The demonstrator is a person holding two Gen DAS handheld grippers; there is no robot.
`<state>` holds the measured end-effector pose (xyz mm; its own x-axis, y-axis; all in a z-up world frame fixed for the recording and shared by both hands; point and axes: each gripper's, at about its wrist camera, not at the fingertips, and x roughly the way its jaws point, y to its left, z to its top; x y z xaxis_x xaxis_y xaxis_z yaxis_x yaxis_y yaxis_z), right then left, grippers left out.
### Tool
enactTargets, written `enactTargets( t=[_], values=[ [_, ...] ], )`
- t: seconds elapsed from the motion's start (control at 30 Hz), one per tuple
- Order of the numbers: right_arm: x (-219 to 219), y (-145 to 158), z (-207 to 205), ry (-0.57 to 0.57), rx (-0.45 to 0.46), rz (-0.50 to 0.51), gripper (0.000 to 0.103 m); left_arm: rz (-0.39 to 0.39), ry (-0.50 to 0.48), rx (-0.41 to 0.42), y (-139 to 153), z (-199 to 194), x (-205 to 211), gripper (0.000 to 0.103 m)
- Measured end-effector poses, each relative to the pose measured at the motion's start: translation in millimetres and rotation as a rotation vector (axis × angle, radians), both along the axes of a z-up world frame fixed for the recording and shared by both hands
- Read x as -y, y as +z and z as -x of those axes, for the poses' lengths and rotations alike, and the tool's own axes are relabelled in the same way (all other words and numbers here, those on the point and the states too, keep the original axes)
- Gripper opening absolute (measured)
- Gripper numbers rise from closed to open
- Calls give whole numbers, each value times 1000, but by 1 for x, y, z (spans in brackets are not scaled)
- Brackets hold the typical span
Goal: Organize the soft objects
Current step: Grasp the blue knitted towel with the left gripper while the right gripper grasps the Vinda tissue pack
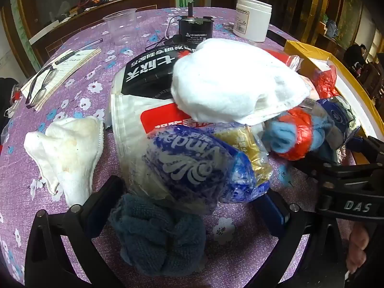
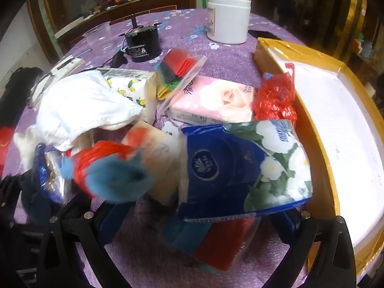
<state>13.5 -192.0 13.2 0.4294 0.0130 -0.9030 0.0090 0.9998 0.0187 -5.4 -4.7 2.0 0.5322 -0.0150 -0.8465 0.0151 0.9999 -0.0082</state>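
Note:
A heap of soft things lies on the purple flowered tablecloth (image 1: 100, 38). My left gripper (image 1: 187, 211) is open, its fingers either side of a dark blue knitted cloth (image 1: 158, 235), just below a blue Vinda tissue pack (image 1: 192, 165). A white cloth (image 1: 235, 84) tops the heap; it also shows in the right wrist view (image 2: 81, 105). My right gripper (image 2: 196, 220) is open around a blue flowered tissue pack (image 2: 242, 168) and a red-and-teal bagged item (image 2: 211, 242). A blue fluffy ball with red netting (image 2: 112, 172) lies left of it. A pink tissue pack (image 2: 216, 100) lies behind.
A gold-rimmed white tray (image 2: 336, 124) stands on the right. A white jar (image 2: 228, 19), a black motor (image 2: 142, 44) and a clear cup (image 1: 120, 24) stand at the back. A cream cloth (image 1: 67, 151), glasses and a notepad (image 1: 60, 69) lie on the left.

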Motion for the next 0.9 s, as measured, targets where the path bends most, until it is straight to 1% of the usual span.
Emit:
enactTargets(
  t=[0.07,0.13,0.17,0.2,0.23,0.3,0.33,0.37,0.4,0.43,0.47,0.53,0.57,0.63,0.67,0.73,0.77,0.8,0.83,0.87,0.9],
  values=[
    [4,2,2,12,-24,-12,103,-6,-40,0,0,-1,6,103],
    [5,3,7,33,-23,-11,97,-12,-52,1,-1,0,7,103],
    [9,5,12,50,-14,-28,96,-1,-48,-1,-1,-1,5,103],
    [19,10,21,73,3,-68,94,-3,-48,-1,-1,0,5,103],
    [20,12,30,97,46,-77,94,-6,-51,0,-1,0,6,103],
    [19,15,42,139,85,-57,94,-2,-63,-10,1,3,6,103],
    [20,16,47,166,103,-39,92,8,-69,-16,2,3,6,103],
    [18,19,40,175,89,-48,92,25,-74,-9,5,7,5,103],
    [16,22,38,190,98,-64,89,40,-83,6,10,12,3,103],
    [17,28,45,212,117,-98,81,59,-92,28,16,19,1,103],
    [17,31,45,231,129,-88,79,88,-102,49,22,25,-3,103],
    [20,37,47,241,165,-73,79,139,-121,78,31,37,-11,103],
    [22,40,48,248,184,-81,79,142,-115,91,34,42,-16,103],
    [26,45,50,261,200,-130,79,132,-93,101,38,49,-25,103],
    [27,46,50,259,214,-148,79,143,-86,100,39,52,-30,103],
    [31,47,53,252,241,-219,79,165,-61,83,39,54,-41,103],
    [33,46,52,251,245,-248,79,163,-43,78,39,53,-45,103],
    [39,46,55,240,233,-292,79,161,-20,70,38,52,-49,103],
    [45,47,56,239,222,-316,79,168,-5,59,37,49,-53,103],
    [49,47,61,235,227,-356,79,194,5,47,36,48,-55,103],
    [48,47,60,233,227,-360,79,219,4,37,35,47,-56,103]
  ],
)
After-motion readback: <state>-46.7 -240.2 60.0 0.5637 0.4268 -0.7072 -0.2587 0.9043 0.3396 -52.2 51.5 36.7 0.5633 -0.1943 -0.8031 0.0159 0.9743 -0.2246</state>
